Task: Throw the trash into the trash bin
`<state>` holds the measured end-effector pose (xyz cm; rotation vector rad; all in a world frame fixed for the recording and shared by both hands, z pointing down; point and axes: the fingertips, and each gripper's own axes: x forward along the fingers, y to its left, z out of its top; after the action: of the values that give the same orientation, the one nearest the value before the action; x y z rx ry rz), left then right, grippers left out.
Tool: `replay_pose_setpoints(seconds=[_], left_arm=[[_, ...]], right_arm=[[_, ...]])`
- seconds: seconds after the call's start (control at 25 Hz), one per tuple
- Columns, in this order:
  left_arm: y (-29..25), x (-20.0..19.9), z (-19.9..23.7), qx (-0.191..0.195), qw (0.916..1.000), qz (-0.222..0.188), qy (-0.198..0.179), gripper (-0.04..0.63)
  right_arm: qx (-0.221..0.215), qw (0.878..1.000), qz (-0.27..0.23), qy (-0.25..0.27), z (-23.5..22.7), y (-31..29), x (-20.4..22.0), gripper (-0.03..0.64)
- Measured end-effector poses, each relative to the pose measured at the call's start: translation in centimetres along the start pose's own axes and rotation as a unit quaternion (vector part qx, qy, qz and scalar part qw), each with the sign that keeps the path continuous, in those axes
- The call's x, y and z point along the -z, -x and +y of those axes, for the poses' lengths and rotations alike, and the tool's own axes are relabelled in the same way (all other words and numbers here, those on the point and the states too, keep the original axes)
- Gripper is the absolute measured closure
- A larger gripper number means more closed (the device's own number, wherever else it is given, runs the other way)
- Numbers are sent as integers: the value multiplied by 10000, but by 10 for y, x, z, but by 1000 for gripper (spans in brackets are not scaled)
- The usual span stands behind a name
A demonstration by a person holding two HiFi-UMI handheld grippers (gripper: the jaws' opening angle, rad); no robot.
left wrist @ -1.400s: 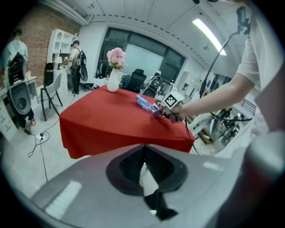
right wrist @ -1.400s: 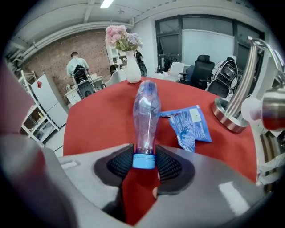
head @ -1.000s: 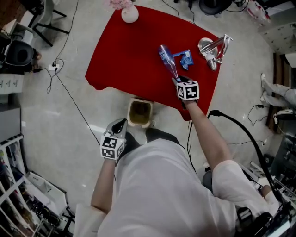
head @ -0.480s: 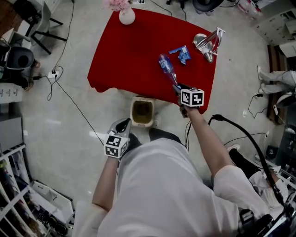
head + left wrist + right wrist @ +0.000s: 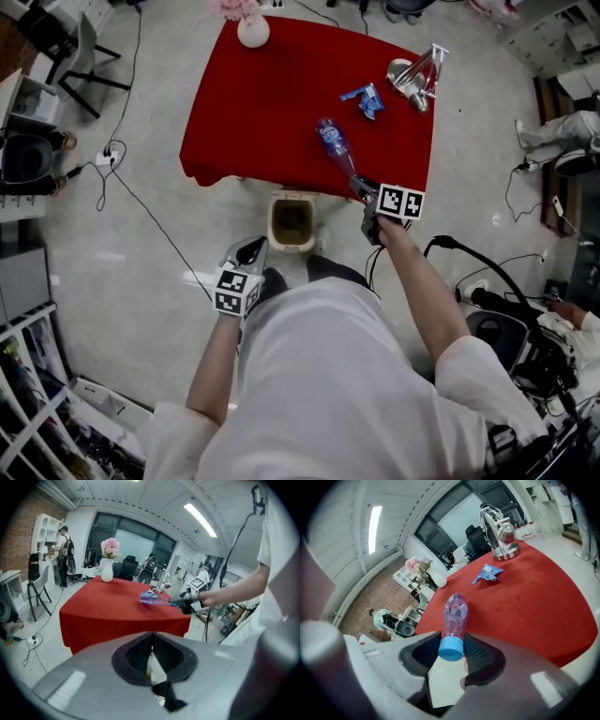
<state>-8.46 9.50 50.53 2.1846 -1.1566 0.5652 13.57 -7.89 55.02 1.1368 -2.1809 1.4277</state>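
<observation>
We see bright, even indoor light from ceiling strips (image 5: 201,520) high above the fingers (image 5: 136,656). Both gripper views bulge fisheye with dark corners; nearest the fingers, everything blurs softly.

The person wears a white, short-sleeved shirt (image 5: 319,375). The left gripper (image 5: 254,247) and right gripper (image 5: 362,187) are grey with dark ribbed pads (image 5: 423,652). Each carries a white cube (image 5: 234,290) with black square markers.
</observation>
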Motion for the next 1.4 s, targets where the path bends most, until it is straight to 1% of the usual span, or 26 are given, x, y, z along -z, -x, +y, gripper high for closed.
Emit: replay_pose_setpoints(seconds=[0.16,0.28,0.36,0.52,0.68,0.8,0.96,1.08,1.2,1.4], left_arm=[[3,0,1,88,9999,28,-65,591],[9,2,1,166,9998,58,-129,591],[10,5,0,199,9996,86,-153,591],[12,9,0,237,9995,97,-178,591],[6,7,4,253,9994,116,-198,591],[-1,9,8,258,9993,157,-204,591],[5,18,13,250,9994,185,-182,591],[7,24,18,219,9995,203,-142,591],[11,31,23,194,9995,220,-84,591],[16,45,31,152,9995,277,34,591]], right_arm=[[-283,9967,-205,-726,6,6,7,465],[-584,9883,-447,-1335,14,10,9,465],[-759,9840,-560,-1514,17,11,9,465],[-896,9826,-598,-1514,24,14,12,465],[-1000,9827,-540,-1463,26,13,15,465],[-1078,9820,-459,-1483,27,15,26,465],[-1111,9830,-259,-1435,37,22,57,465],[-1059,9826,10,-1528,42,25,84,465],[-1277,9824,187,-1347,55,27,105,465],[-1526,9774,483,-1382,71,27,142,465]])
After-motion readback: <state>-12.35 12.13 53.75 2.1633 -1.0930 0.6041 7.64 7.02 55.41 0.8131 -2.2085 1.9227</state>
